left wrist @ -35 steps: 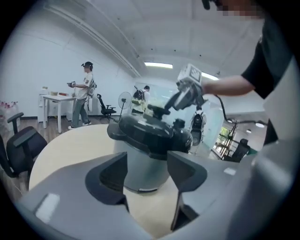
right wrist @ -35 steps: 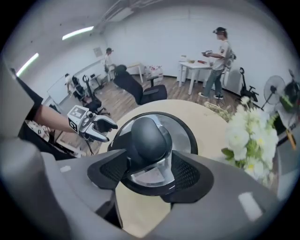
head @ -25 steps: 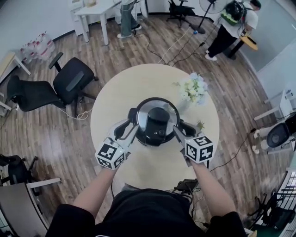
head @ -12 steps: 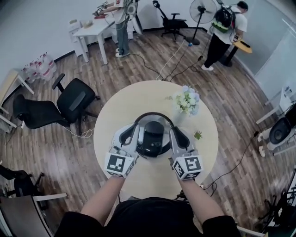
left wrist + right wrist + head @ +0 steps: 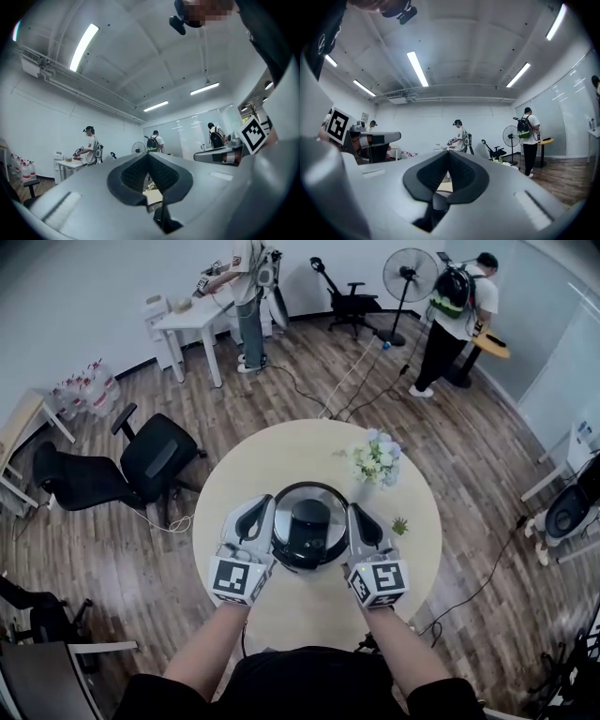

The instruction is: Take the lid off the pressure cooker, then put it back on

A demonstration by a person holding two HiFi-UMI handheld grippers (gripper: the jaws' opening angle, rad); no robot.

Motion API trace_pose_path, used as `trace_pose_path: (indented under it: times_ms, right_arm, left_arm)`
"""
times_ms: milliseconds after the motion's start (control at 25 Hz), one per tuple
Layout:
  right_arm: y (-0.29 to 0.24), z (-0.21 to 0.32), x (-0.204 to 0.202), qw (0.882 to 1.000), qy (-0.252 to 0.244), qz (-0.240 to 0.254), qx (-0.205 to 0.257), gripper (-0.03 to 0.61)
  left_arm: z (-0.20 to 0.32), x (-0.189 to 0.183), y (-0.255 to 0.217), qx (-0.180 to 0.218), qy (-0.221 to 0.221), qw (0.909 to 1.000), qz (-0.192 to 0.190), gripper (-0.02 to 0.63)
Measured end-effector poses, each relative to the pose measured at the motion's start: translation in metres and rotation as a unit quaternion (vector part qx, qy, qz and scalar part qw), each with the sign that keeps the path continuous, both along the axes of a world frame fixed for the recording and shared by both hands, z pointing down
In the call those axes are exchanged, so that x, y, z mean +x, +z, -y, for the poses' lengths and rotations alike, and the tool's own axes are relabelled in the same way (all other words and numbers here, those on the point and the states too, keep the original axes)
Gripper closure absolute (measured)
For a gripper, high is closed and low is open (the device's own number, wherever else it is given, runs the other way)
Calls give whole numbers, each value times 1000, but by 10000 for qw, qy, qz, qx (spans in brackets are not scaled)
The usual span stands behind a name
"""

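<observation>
Left gripper is seen clenched on the dark left handle at the side of the cooker, with its pads pressed together above that handle. Right gripper is likewise clamped on the dark right handle. The silver lid, with its black knob, is found between the two grippers, over the middle of the round table. Whether the lid is seated or raised cannot be told. Flowers are set just beyond, to the right.
</observation>
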State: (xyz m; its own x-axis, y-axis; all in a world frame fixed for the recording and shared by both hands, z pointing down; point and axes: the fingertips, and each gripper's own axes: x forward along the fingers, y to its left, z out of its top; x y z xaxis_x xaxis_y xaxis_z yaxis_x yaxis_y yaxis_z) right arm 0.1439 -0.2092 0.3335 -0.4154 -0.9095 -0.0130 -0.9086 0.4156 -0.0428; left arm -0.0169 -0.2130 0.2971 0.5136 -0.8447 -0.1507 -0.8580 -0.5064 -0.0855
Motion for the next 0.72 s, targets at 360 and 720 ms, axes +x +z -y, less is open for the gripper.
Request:
trace_pose_path:
  times_ms: [360,720]
  right_arm:
    - [-3,1,-4,10000,-90,5,11,572]
    - [-2,0,-4,9999,-70,121,-49,572]
  left_arm:
    - [-2,2,0,91,-44,9999,105,614]
    - [-3,0,5,56,-60,9998,185,614]
